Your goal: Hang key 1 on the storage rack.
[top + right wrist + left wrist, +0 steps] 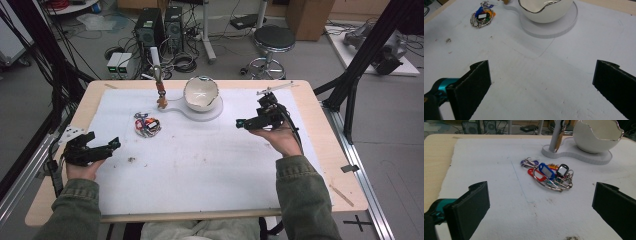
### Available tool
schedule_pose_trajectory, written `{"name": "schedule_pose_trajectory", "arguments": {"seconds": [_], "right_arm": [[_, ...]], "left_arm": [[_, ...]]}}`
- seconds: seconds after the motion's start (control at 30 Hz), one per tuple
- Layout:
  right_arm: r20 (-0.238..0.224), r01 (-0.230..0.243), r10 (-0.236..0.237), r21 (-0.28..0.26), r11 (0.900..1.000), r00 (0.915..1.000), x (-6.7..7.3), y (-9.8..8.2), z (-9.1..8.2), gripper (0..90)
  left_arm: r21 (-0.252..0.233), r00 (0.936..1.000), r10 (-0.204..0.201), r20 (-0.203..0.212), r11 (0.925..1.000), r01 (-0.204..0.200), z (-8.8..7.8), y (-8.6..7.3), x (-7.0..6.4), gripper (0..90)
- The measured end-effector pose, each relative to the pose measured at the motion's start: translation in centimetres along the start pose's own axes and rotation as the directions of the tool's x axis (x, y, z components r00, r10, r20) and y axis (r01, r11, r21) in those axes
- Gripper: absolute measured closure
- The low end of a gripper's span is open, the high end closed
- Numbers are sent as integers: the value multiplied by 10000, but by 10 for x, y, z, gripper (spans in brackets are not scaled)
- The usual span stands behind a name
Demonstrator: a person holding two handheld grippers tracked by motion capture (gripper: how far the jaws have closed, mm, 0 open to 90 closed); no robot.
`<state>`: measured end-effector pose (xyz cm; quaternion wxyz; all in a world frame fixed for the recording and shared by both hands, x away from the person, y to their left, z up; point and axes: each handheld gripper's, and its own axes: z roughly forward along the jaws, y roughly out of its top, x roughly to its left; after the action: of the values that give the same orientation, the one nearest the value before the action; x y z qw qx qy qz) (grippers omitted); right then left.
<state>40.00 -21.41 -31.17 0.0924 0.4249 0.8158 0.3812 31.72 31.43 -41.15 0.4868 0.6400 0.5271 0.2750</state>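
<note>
A bunch of keys with coloured tags (147,125) (549,175) (482,16) lies on the white mat left of centre. Behind it stands a white stand (200,111) (576,155) (549,27) with an egg-shaped bowl (201,93) (596,135) (544,10) and a post from which a brown tag (161,95) (559,138) hangs. My left gripper (105,148) (539,207) is open at the mat's left edge, its jaws pointing at the keys. My right gripper (242,123) (541,87) is open at the right, empty, aimed towards the bowl.
The white mat (200,160) covers most of the wooden table (320,165). A small dark crumb (131,159) lies near the left gripper. A thin stick (275,89) rests at the table's back right. On the floor behind are computers (160,27), cables and a stool (272,42).
</note>
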Motion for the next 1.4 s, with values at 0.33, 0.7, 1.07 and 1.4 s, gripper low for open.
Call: {"name": "schedule_pose_trajectory", "arguments": {"seconds": [0.33, 0.7, 1.07, 1.4], "right_arm": [[303, -160, 167, -217, 9996, 9994, -9, -22, -9, 9], [514, -281, 299, -339, 9990, 9982, -15, -44, -12, 9], [814, -368, 418, -630, 9973, 9958, -20, -66, -18, 9], [1107, -424, 514, -825, 9957, 9925, -23, -84, -20, 8]], "left_arm": [[-8, 10000, 3, 3, 10000, -3, 0, 0, 0, 17], [24, 10000, 23, -33, 10000, -23, 0, 0, 0, 17], [54, 10000, 41, -46, 10000, -41, -1, 0, 0, 18], [57, 10000, 45, -67, 10000, -45, -1, 0, -1, 17]]}}
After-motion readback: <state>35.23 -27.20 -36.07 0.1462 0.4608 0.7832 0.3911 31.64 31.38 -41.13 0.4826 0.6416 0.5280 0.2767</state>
